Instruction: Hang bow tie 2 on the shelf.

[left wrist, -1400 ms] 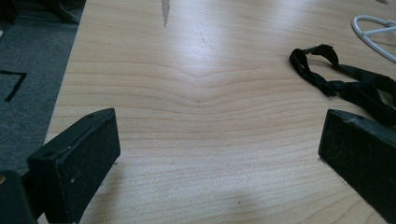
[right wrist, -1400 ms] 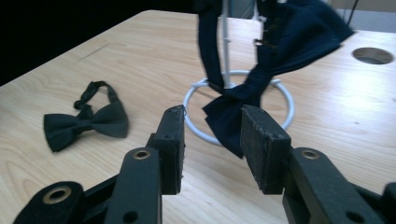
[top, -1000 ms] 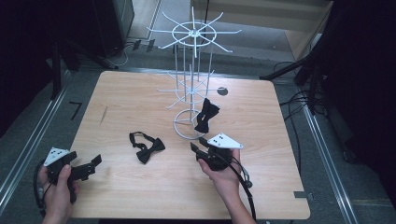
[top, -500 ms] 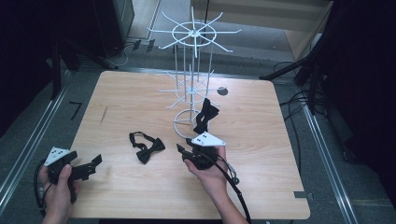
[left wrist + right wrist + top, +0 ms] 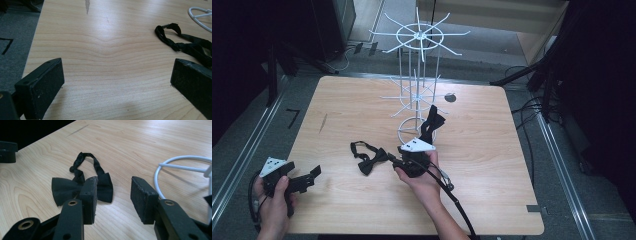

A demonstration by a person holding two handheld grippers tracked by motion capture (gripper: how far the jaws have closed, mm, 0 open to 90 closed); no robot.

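A black bow tie [image 5: 369, 159] with its neck strap lies on the wooden table [image 5: 492, 150], left of the rack's base. A second black bow tie [image 5: 431, 122] hangs low on the white wire rack [image 5: 417, 75]. My right gripper [image 5: 396, 161] points left, just beside the lying bow tie. In the right gripper view its jaws [image 5: 113, 192] stand open with nothing between them, and the bow tie [image 5: 75, 185] lies just beyond the left jaw. My left gripper [image 5: 314, 175] rests at the table's near left corner, wide open [image 5: 117, 75] and holding nothing.
The rack's white base ring [image 5: 175, 162] lies on the table just right of my right gripper. A cable trails from that gripper toward the near edge. A dark round hole [image 5: 450, 97] marks the tabletop behind the rack. Metal floor rails run along both sides.
My right hand has slid left across the table, from beside the rack's base up to the lying bow tie. The left hand has stayed where it was.
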